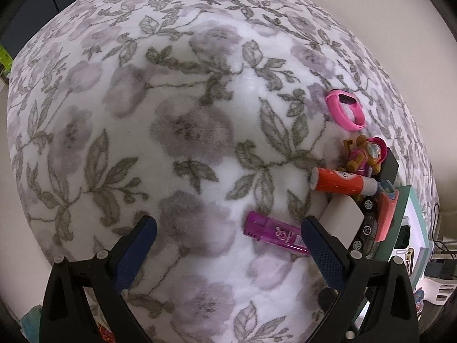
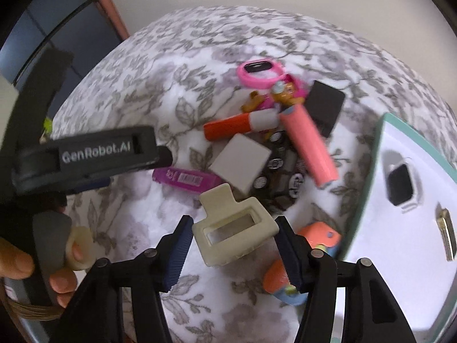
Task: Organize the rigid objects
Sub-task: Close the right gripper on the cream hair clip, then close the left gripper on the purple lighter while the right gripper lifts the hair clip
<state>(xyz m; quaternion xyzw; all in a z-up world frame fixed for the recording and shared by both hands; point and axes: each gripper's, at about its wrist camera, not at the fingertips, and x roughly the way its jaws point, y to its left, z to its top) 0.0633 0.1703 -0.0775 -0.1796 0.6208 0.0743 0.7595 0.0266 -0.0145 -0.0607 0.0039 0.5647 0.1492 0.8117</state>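
My right gripper [image 2: 232, 243] is shut on a cream hair claw clip [image 2: 232, 228] and holds it above the floral blanket [image 2: 142, 91]. My left gripper [image 1: 228, 243] is open and empty; it shows in the right wrist view [image 2: 164, 155] beside a purple lighter [image 2: 187, 180]. The lighter [image 1: 275, 233] lies just left of my left gripper's right finger. A pile lies beyond: an orange glue stick [image 2: 240, 124], a white square block [image 2: 241, 163], a pink tube [image 2: 308, 145], a black toy car [image 2: 285, 171], a toy figure [image 2: 281, 93], a pink wristband [image 2: 261, 71] and a black box [image 2: 324, 104].
A teal-rimmed white box [image 2: 382, 131] at the right holds a smartwatch [image 2: 401, 184] and a metal piece [image 2: 447, 233]. An orange and blue toy [image 2: 288, 274] lies by my right finger. The blanket [image 1: 171, 114] spreads wide to the left. A wall stands behind.
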